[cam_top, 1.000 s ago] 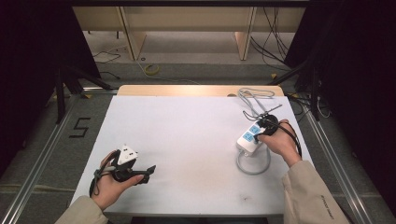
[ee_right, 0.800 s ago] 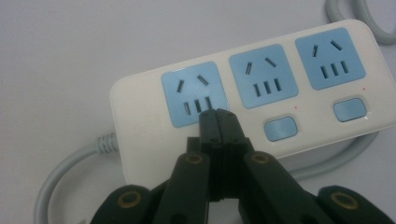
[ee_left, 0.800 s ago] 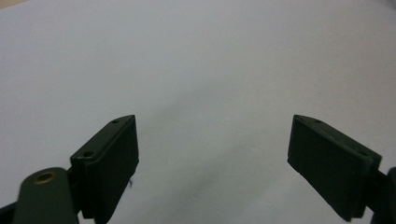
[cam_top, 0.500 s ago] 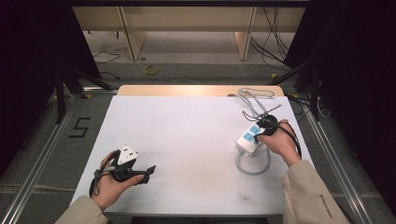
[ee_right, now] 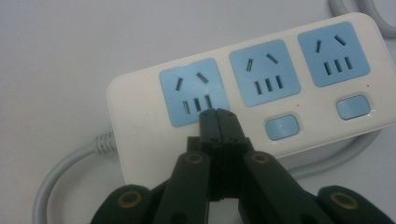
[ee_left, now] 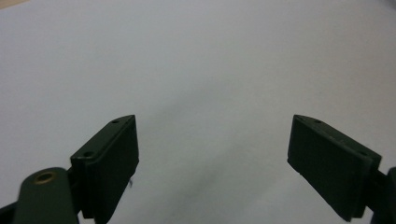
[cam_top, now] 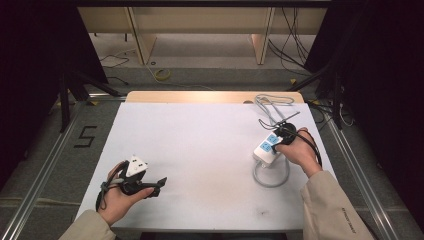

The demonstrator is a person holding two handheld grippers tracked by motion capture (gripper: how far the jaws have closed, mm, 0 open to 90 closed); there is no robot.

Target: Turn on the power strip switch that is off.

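Two grippers sit over a white surface (cam_top: 200,150), one in each hand of the person at its near edge. Nearest, at the front left, the left gripper (cam_top: 159,183) lies low in the left hand (cam_top: 120,197), well apart from everything else; in the left gripper view its fingers (ee_left: 109,165) stand wide with bare surface between them. Farther in, on the right side, the right hand (cam_top: 300,150) holds the right gripper (ee_right: 218,114) down on a white power strip (cam_top: 267,147). In the right gripper view its fingers (ee_right: 205,128) are pressed together with nothing between them, their tips on the strip's face at the lower edge of the first blue socket (ee_right: 194,91), where a button (ee_right: 281,127) sits under each of the other two sockets; whether a third button lies beneath the tips I cannot tell. The strip lies flat, tilted across the surface, and its grey cord (cam_top: 270,177) loops toward the near edge just beside it. Beyond the strip, more cord (cam_top: 272,102) is bunched at the far right corner, next to the wooden strip (cam_top: 200,96) along the far edge.
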